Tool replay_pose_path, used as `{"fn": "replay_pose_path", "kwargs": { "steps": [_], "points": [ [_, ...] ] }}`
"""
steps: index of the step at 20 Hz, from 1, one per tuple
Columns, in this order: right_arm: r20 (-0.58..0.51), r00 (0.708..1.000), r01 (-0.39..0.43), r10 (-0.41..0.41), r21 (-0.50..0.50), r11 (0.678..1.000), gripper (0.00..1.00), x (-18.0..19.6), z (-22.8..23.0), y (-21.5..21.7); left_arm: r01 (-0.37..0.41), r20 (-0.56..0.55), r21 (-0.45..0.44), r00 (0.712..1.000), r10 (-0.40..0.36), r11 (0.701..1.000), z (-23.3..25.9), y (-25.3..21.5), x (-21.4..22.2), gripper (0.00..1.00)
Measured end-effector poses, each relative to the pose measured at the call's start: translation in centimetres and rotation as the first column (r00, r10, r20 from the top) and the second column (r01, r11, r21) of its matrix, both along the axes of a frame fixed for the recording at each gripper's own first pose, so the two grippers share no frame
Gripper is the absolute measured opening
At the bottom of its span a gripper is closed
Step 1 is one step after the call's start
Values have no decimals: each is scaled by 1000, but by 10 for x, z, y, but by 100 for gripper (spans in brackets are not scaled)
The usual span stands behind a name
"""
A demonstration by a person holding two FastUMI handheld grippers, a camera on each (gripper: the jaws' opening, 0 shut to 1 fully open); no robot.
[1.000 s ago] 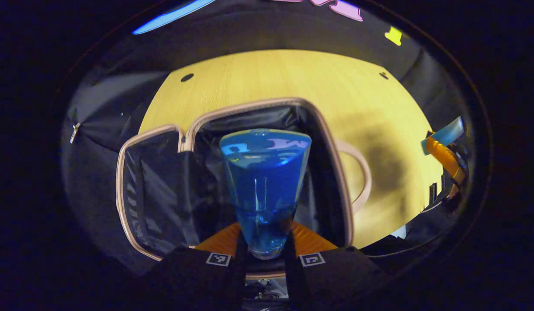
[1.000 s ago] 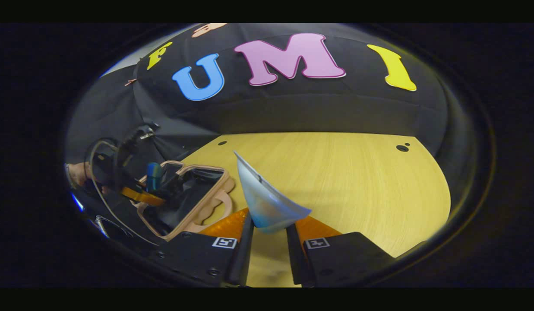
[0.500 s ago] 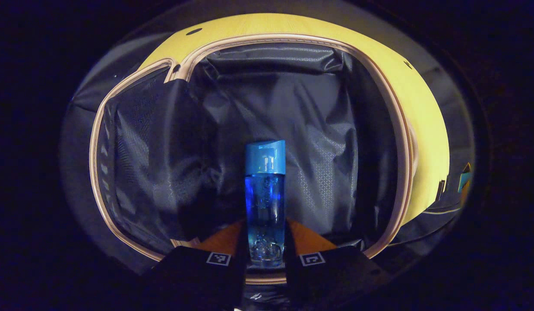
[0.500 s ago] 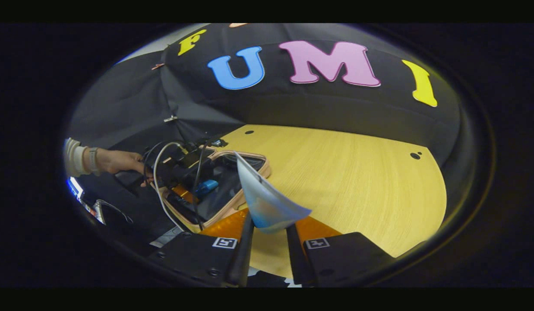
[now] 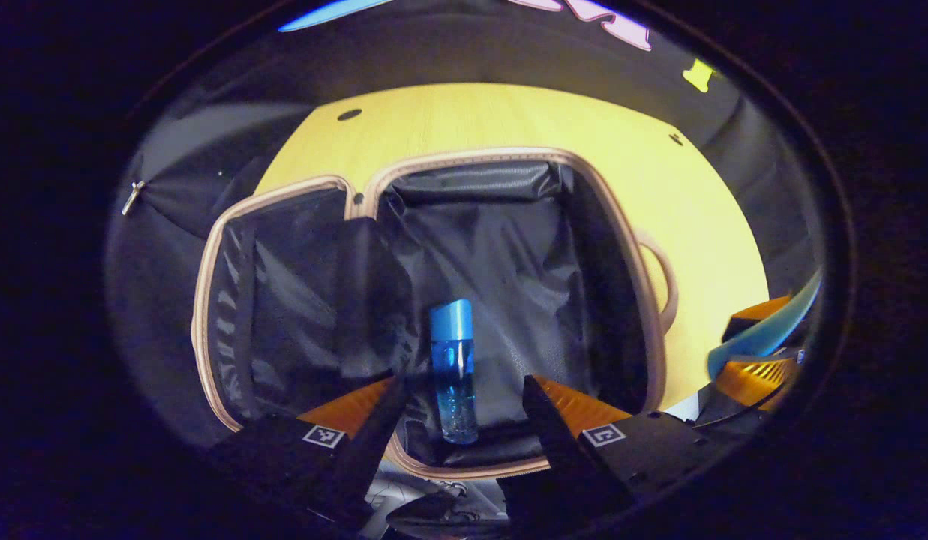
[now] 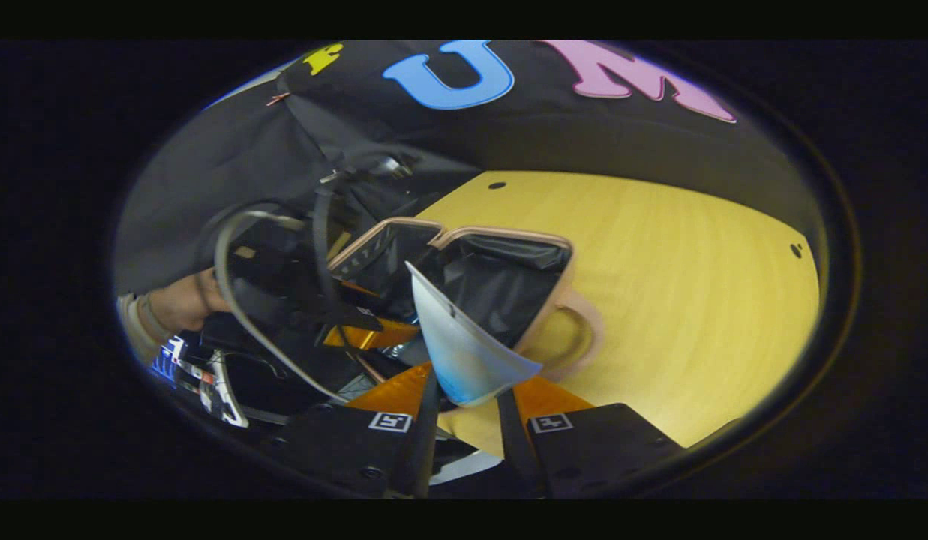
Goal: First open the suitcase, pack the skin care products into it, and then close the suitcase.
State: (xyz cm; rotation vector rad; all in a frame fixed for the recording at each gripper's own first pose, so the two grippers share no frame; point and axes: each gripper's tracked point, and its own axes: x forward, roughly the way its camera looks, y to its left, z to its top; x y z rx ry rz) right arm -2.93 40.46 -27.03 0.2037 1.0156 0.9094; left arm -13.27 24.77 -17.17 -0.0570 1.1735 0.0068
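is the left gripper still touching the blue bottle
Apart. The left gripper view shows the left gripper open, dark lining visible between each finger and the blue bottle, which lies in the suitcase.

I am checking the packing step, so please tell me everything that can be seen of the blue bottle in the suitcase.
The blue bottle is slim and cylindrical, with a clear blue body that looks like glass or plastic and an opaque lighter blue cap. It lies on the dark lining inside the open suitcase, near its front edge, cap pointing away from the camera. The left gripper is open around it; its fingers do not touch it.
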Motion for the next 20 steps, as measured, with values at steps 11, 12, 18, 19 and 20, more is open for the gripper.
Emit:
{"fn": "replay_pose_path", "kwargs": {
  "steps": [11, 12, 18, 19, 20],
  "points": [
    [-390, 912, -15, -125, -338, 941, 43, -27, -106, 69, -281, 206, -61, 936, 287, 958, 85, 89, -107, 96],
    [-383, 913, -10, -137, -359, 933, 43, -27, -107, 70, -320, 202, -50, 924, 324, 946, 87, 103, -121, 96],
    [-373, 890, 74, -262, -449, 890, 46, -21, -108, 62, -463, 200, -55, 863, 464, 885, 93, 148, -161, 97],
    [-367, 893, 73, -261, -454, 888, 50, -22, -108, 61, -477, 206, -54, 854, 477, 877, 95, 152, -163, 97],
    [-361, 895, 78, -261, -451, 889, 46, -22, -104, 62, -487, 211, -57, 847, 487, 872, 95, 157, -163, 97]
  ]
}}
